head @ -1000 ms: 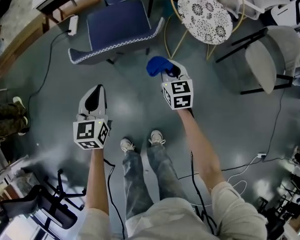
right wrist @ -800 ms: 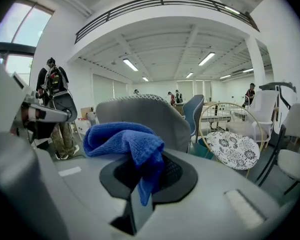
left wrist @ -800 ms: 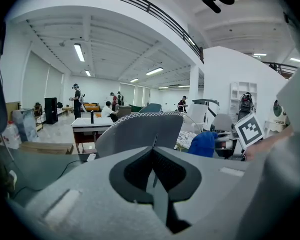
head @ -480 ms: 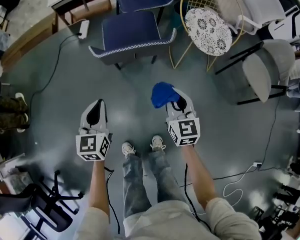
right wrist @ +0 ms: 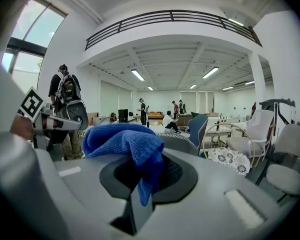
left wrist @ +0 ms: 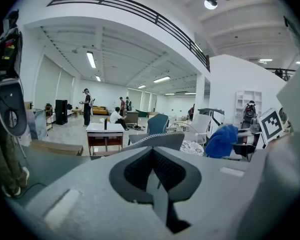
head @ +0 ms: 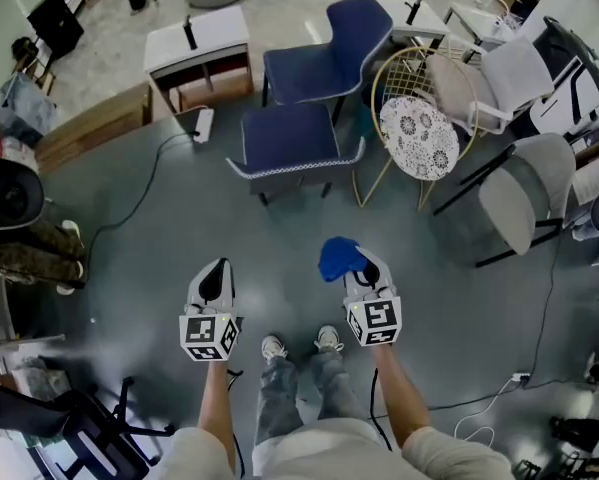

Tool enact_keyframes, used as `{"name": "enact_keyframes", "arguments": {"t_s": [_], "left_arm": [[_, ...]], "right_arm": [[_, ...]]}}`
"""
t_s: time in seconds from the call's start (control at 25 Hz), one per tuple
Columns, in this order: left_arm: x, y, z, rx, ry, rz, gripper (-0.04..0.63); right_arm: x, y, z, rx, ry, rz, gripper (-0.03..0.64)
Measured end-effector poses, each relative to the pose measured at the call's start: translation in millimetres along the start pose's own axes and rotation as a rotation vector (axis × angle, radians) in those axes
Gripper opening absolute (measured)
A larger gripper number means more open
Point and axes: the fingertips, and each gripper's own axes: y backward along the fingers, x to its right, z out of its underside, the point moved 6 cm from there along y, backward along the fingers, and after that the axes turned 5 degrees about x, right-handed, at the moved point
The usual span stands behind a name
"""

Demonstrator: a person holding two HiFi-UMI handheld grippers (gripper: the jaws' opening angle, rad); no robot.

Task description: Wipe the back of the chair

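A blue chair with white stitching along its edge stands on the grey floor ahead of me, apart from both grippers. It shows in the left gripper view as the chair and in the right gripper view as the chair. My right gripper is shut on a bunched blue cloth. From the right gripper the cloth spills over the jaws. My left gripper is level with it and shut on nothing. Up close, the left gripper has its jaws pressed together.
A second blue chair stands behind the first. A gold wire chair with a patterned cushion, a white chair and a grey chair crowd the right. A white desk, a power strip and a black office chair are at left.
Both grippers have drawn back toward my body, the right one still holding the cloth. The blue chair now lies farther away, and more of the room shows.
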Motion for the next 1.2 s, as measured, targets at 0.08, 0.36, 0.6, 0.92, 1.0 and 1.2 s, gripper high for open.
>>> {"name": "enact_keyframes", "arguments": {"t_s": [0.08,0.36,0.6,0.92,1.0,1.2], "left_arm": [[-3.6,6.1,-19.8,0.020,-0.005,-0.007,0.000],[-8.1,18.1,-79.4,0.064,-0.019,-0.030,0.000],[-6.8,33.3,-117.6,0.086,-0.036,-0.032,0.000],[4.1,37.8,-143.8,0.109,-0.045,-0.025,0.000],[5.7,40.2,-149.8,0.118,-0.048,-0.026,0.000],[11.2,43.1,-158.3,0.140,-0.045,-0.025,0.000]], "right_arm": [[-1.9,-1.8,-21.0,0.017,0.003,-0.002,0.046],[4.7,-3.5,-91.9,0.071,0.009,0.003,0.046],[6.1,9.4,-134.6,0.098,0.027,0.004,0.046],[11.8,23.5,-162.5,0.103,0.067,0.012,0.046],[11.0,27.0,-167.4,0.106,0.070,0.014,0.046],[17.8,32.9,-174.3,0.116,0.057,0.038,0.046]]}}
